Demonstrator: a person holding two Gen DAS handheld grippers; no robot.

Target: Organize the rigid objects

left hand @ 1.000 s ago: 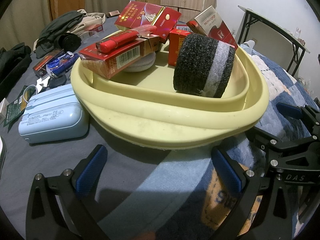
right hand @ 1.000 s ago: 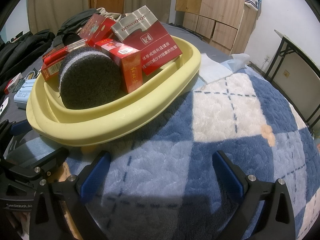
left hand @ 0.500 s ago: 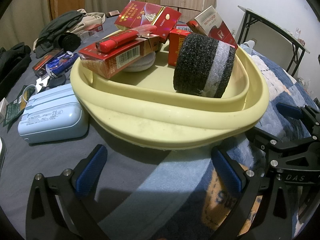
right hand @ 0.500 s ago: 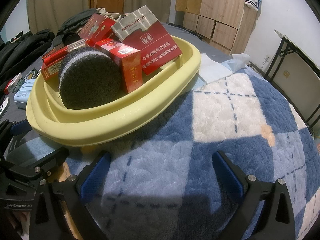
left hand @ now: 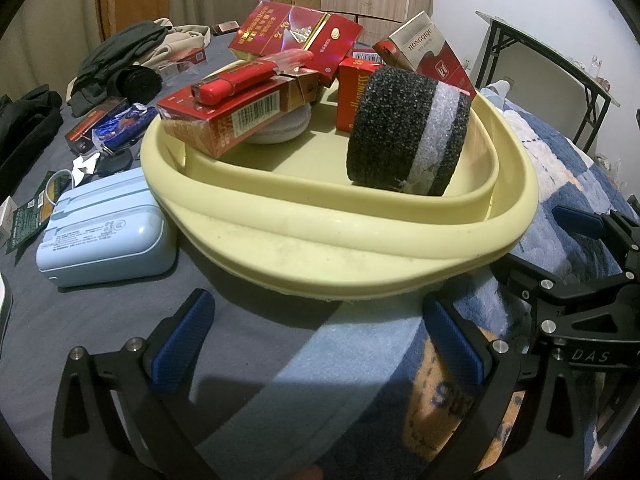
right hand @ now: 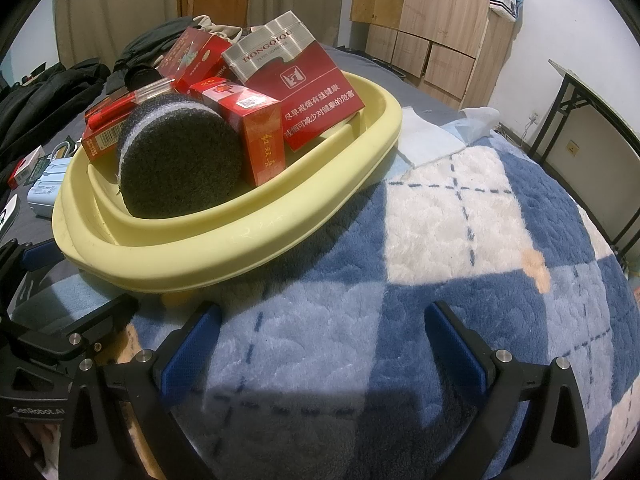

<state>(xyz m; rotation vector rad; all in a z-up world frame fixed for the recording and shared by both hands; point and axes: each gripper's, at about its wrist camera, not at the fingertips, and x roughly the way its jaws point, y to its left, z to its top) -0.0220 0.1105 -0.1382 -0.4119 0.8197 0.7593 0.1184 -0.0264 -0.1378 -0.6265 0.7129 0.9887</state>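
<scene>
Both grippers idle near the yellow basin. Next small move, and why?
Probably move the open left gripper left toward the pale blue rounded plastic case. It lies on the grey sheet beside the yellow plastic basin, which already holds the red boxes and the black foam roll. The right gripper is open too.

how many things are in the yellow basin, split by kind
In the yellow basin:
Red cigarette packs: 4 ()
Red lighter: 1, lying on a pack
Black foam roll with a white band: 1
Pale round pad under a pack: 1
Total: 7, as far as both views show
</scene>
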